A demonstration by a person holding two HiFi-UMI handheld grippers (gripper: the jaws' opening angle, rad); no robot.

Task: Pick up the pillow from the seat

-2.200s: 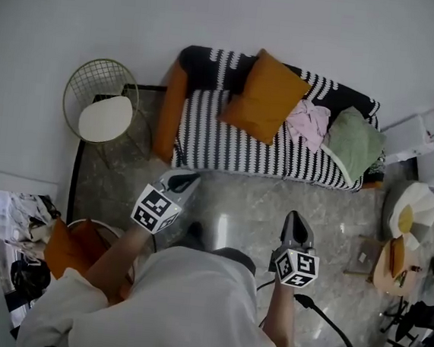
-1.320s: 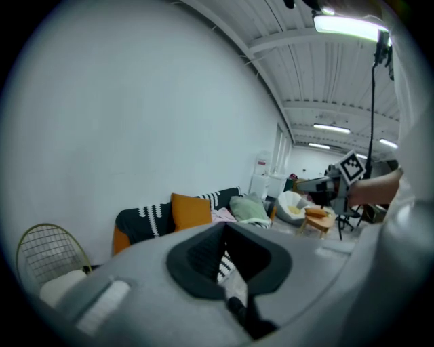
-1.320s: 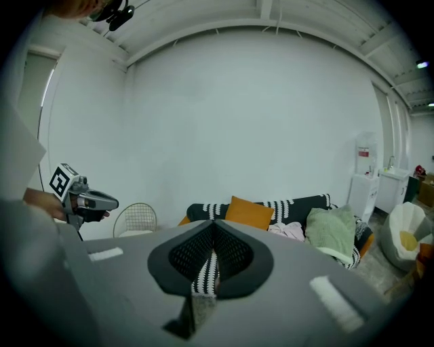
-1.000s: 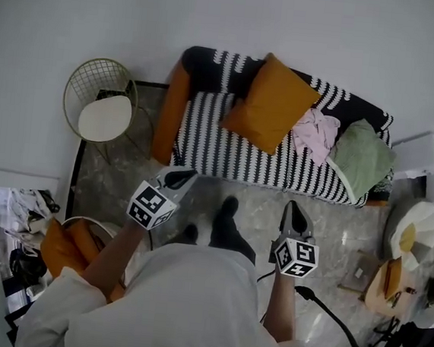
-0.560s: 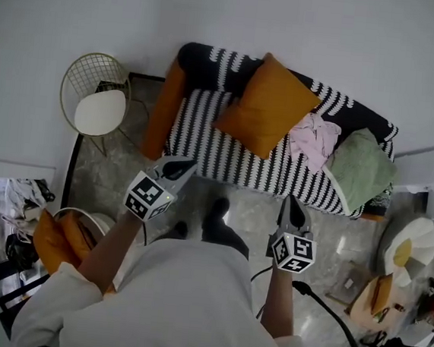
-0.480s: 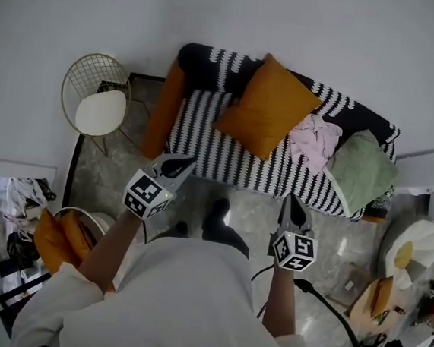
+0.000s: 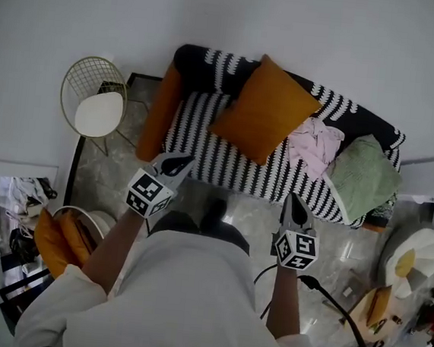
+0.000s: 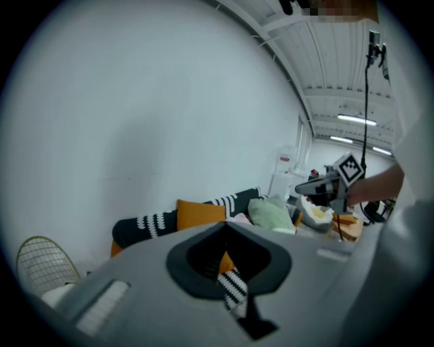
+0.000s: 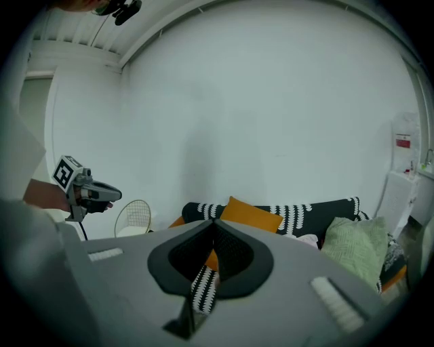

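Well, my left gripper (image 7: 178,161) and right gripper (image 7: 296,205) are both clenched on nothing, short of the sofa (image 7: 205,141). I should spread their jaws before reaching the orange pillow (image 7: 265,109) on its seat.

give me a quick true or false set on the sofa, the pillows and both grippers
1. The orange pillow rests on the striped sofa. True.
2. The left gripper is clamped on the orange pillow. False: it is shut on nothing, short of the sofa.
3. A pink cloth lies between the orange pillow and the green pillow. True.
4. The right gripper has its jaws wide apart. False: they are together, empty.
5. The wire chair stands beside the green pillow. False: it stands off the sofa's other end, on the left gripper's side.
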